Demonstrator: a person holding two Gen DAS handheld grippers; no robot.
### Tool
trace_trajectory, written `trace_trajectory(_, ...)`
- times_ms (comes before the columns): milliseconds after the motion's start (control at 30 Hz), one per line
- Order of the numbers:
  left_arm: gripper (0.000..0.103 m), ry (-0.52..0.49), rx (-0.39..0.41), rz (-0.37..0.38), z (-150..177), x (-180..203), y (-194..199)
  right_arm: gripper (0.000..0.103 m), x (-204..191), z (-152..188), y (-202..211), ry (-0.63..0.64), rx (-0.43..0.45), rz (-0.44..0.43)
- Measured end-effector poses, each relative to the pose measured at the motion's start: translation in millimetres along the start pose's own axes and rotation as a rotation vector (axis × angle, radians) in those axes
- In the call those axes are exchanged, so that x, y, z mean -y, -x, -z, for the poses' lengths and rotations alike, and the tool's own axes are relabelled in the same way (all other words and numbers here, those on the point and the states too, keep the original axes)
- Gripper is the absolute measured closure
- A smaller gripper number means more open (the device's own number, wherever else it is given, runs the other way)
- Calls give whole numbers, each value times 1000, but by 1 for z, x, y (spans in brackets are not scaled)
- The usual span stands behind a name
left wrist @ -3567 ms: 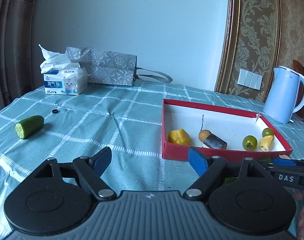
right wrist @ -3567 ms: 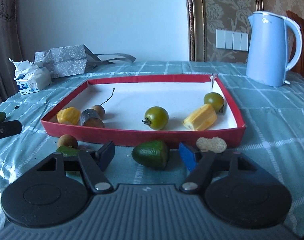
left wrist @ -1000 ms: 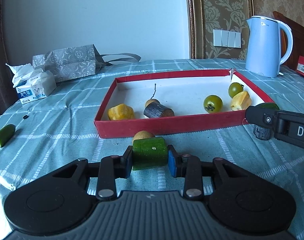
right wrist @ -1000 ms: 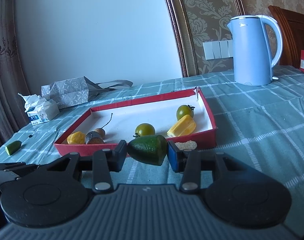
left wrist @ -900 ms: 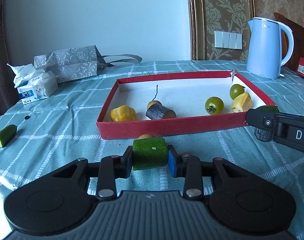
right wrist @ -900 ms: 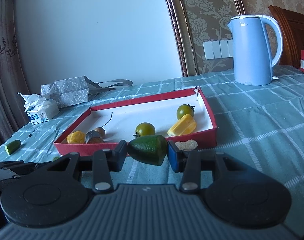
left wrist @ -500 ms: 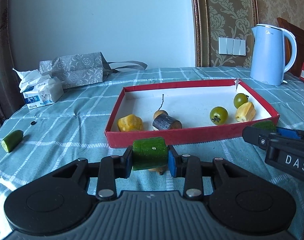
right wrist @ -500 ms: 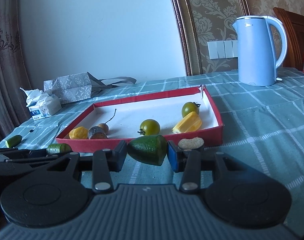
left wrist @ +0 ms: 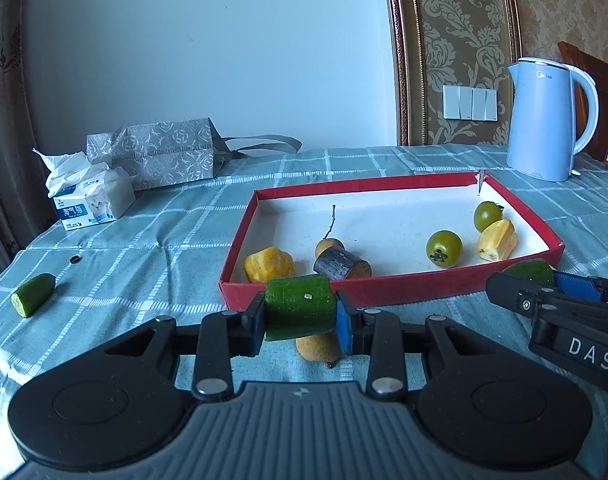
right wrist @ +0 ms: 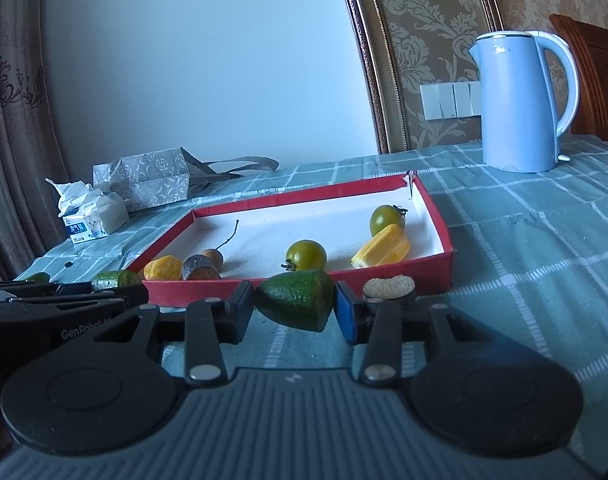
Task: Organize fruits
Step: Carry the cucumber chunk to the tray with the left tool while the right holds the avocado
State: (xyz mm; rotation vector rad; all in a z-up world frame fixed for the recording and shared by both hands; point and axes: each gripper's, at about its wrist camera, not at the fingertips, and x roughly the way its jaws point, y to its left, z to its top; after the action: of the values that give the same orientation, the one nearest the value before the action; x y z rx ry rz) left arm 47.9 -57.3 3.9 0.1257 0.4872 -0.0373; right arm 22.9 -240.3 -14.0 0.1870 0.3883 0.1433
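At lower centre of each wrist view I hold fruit just short of the red tray — my left gripper clamped on a cucumber chunk, my right gripper closed on an avocado half. Both look firm but waxy-skinned — likely slippery, so I'd grip mid-body across flat flanks, not squeezing soft flesh.

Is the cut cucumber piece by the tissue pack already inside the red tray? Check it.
No, that cucumber piece lies on the checked tablecloth, well left of the red tray.
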Motion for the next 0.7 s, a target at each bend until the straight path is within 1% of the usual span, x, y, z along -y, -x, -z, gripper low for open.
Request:
trace_trajectory(533,70,-15,29,-17,-9,0,3,62,0,1,2,-8,9,-11)
trace_trajectory(700,70,6,29,-29,-9,-8,2,62,0,1,2,-8,9,-12)
